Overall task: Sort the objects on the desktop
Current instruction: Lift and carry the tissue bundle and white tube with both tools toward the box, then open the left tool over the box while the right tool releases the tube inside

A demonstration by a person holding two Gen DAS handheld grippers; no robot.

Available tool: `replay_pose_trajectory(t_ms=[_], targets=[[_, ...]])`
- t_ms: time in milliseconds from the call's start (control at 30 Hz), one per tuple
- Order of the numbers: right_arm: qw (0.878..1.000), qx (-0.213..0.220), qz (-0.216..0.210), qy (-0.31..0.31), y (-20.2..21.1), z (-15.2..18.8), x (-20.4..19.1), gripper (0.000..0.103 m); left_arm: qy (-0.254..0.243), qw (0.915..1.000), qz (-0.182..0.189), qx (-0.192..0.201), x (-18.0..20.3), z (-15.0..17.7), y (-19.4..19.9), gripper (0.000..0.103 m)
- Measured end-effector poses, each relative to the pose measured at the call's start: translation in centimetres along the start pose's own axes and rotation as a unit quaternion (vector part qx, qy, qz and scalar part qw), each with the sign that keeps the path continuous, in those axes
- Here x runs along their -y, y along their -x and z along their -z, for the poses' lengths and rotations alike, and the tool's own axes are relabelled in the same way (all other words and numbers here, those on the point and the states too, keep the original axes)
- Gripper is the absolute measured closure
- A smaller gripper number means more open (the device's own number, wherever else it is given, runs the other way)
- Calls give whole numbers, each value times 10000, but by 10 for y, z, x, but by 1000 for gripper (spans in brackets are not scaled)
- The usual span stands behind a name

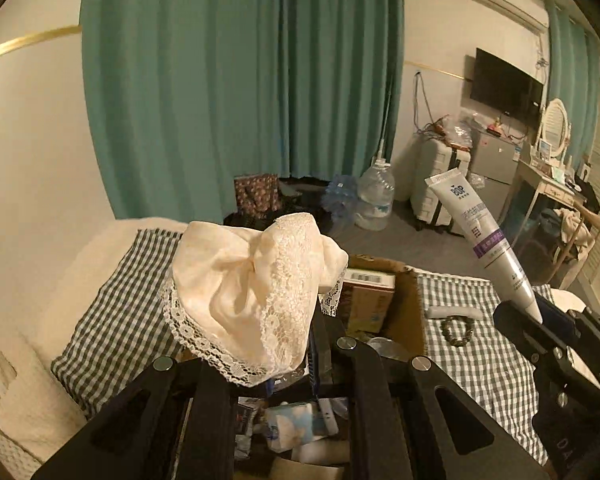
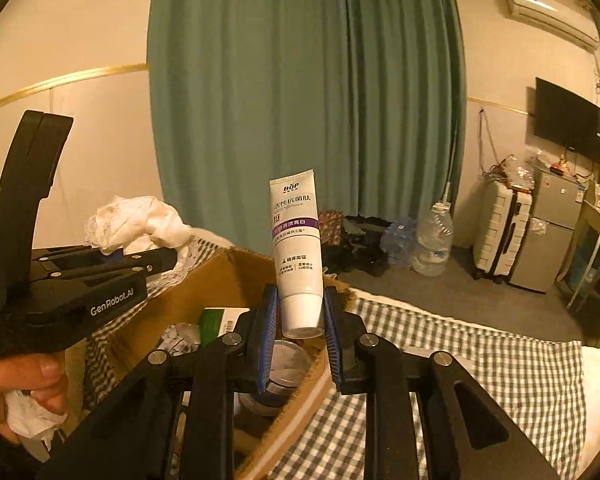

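My left gripper (image 1: 296,340) is shut on a cream lace-trimmed cloth (image 1: 252,292), which bunches up over its fingers above an open cardboard box (image 1: 408,304). The right wrist view shows that left gripper (image 2: 168,256) at the left with the cloth (image 2: 136,220) at its tip. My right gripper (image 2: 300,312) is shut on the cap end of a white toothpaste tube (image 2: 296,232), which stands nearly upright over the near corner of the box (image 2: 220,280). From the left wrist view, the tube (image 1: 480,232) leans up and left out of the right gripper (image 1: 536,312).
The box holds several packets, a carton and a round tin. It stands on a green checked blanket (image 1: 480,360), where a bead bracelet (image 1: 456,330) and a small white object (image 1: 454,313) lie. A hand (image 2: 24,384) grips the left tool with a tissue. Water bottle (image 1: 374,196) and suitcase (image 2: 500,232) are on the floor beyond.
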State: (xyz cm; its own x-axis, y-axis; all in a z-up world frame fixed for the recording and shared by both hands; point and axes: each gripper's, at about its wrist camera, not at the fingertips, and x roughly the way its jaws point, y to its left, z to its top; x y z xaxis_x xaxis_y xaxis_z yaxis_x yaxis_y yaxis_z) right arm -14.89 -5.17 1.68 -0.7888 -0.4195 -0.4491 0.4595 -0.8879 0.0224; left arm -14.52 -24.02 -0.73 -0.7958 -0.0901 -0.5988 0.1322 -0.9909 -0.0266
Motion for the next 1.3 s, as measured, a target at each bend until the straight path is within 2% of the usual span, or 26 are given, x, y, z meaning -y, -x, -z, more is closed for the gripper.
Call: replay_pose_trajectory(t_ms=[333, 767, 1033, 1067, 1100, 1200, 1300], targets=[[9988, -395, -273, 120, -43, 9, -20, 81, 131, 9986, -71, -507, -12, 6, -38, 92], [9918, -1160, -501, 163, -106, 22, -16, 82, 68, 9910, -65, -1336, -11, 27, -85, 92], [9863, -1523, -586, 224, -131, 34, -20, 81, 9, 9885, -198, -1498, -6, 32, -99, 89], [9863, -1527, -577, 234, -132, 36, -20, 81, 11, 9887, -200, -1486, -6, 31, -98, 86], [9864, -1523, -580, 226, -132, 37, -19, 81, 13, 9890, -203, -1467, -5, 30, -97, 76], [9883, -1419, -545, 145, -128, 36, -15, 80, 34, 9917, -230, -1266, -6, 24, -87, 57], [9907, -1277, -446, 134, -112, 32, -14, 74, 193, 9947, -129, -1004, -8, 15, -70, 48]])
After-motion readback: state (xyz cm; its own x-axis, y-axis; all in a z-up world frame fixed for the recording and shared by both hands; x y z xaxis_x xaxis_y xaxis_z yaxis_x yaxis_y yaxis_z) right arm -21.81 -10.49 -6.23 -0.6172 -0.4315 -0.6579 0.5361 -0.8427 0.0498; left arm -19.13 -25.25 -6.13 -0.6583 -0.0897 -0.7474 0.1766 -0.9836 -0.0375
